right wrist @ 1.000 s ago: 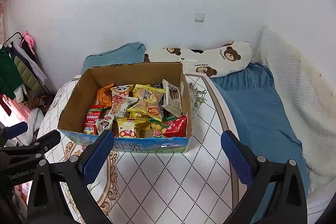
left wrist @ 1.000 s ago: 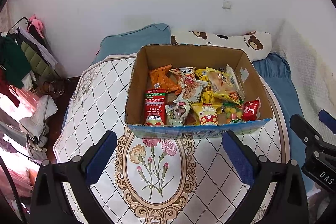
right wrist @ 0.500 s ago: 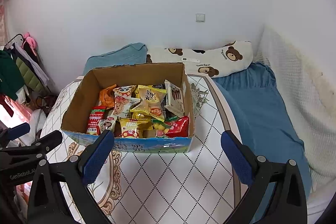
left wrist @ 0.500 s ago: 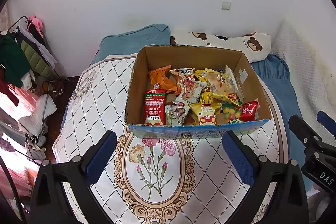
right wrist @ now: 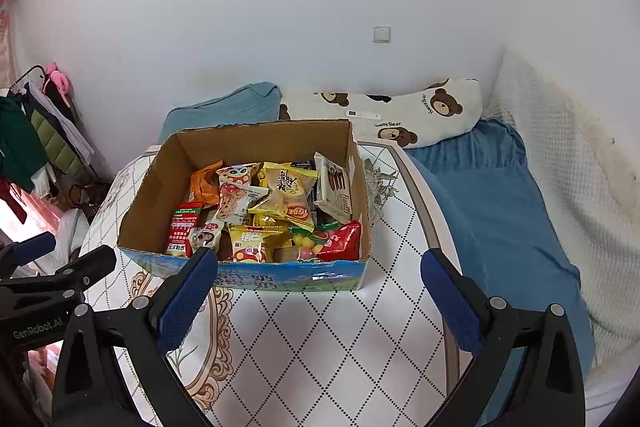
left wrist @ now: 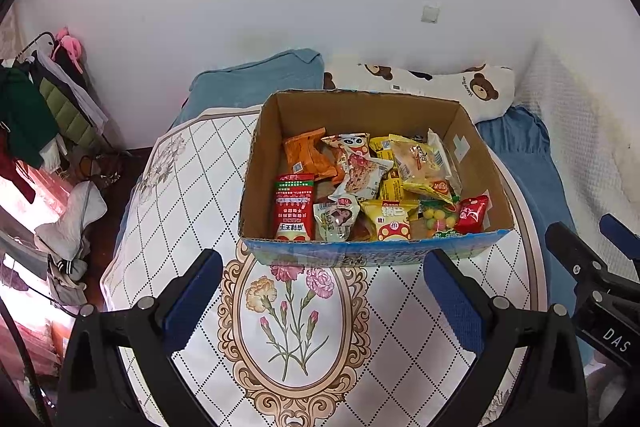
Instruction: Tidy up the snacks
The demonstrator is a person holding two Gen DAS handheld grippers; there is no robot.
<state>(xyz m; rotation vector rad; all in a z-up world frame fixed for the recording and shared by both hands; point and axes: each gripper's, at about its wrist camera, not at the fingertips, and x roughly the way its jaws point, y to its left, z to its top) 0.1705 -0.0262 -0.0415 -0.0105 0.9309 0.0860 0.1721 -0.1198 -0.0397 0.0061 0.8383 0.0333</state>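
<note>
open box (left wrist: 372, 255) of snacks (left wrist: 376, 187) on a patterned table (left wrist: 296, 311). both grippers, left (left wrist: 320, 297) and right (right wrist: 318, 295), spread wide, empty, hovering just short of the box's near wall.

We draw both grippers slightly back and up from the open brown cardboard box of snack packets (left wrist: 362, 111). In the left wrist view the box sits a little higher and smaller than a second ago, and the small white wall switch (left wrist: 431, 13) drops further into view. In the right wrist view the box (right wrist: 256, 141) slides rightward and downward, so the blue pad of our right gripper's (right wrist: 318, 301) left finger (right wrist: 186, 297) now overlaps the box's blue printed front wall, where earlier it sat just left of it.
</note>
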